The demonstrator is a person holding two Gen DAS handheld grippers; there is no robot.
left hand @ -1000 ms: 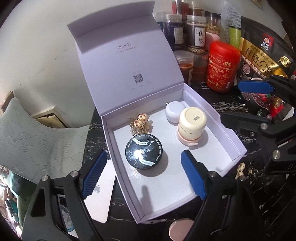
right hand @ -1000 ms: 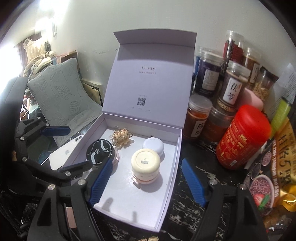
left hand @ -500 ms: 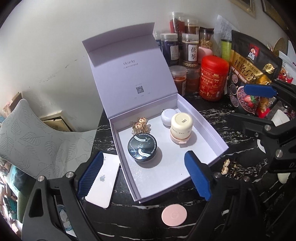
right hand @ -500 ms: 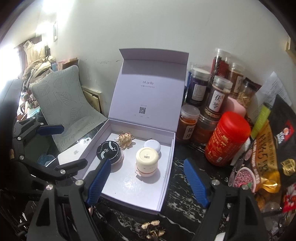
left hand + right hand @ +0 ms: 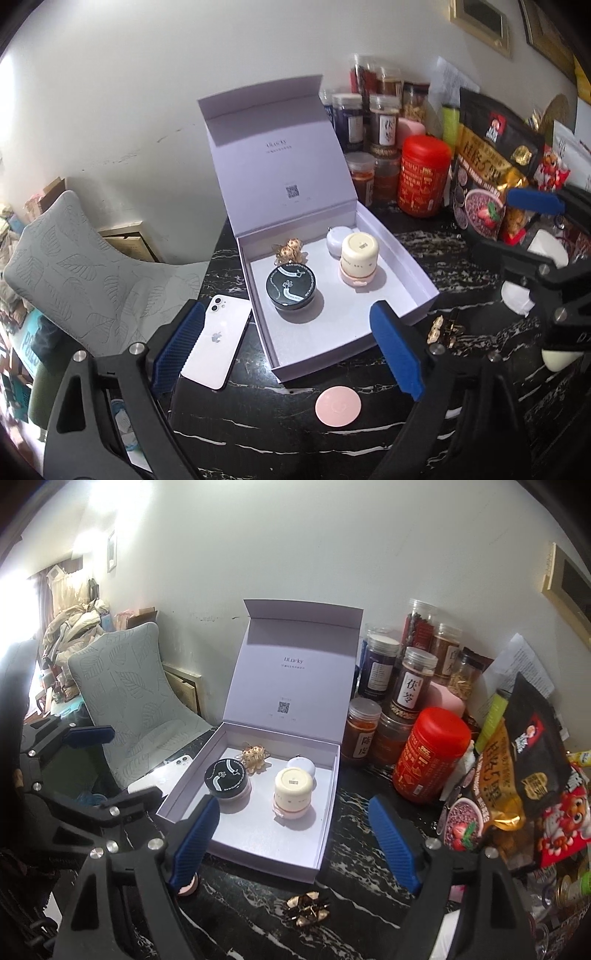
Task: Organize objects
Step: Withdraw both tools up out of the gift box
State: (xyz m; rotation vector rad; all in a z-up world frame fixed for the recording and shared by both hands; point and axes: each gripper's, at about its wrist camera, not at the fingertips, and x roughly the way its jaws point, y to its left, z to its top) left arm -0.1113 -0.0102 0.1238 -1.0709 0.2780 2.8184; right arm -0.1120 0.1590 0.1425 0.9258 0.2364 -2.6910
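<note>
Standing apart and empty, right gripper (image 5: 295, 842) jaws opening further, left gripper (image 5: 288, 347) wide too. Sitting farther back from the lavender box (image 5: 417, 284) than a second ago. Resting inside that box: black jar (image 5: 291, 288), cream jar (image 5: 358, 258); pink disc (image 5: 338, 406) showing just before it.

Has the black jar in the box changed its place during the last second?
No. The black jar stays beside the gold ornament in the open box; only the cameras pulled back.
</note>
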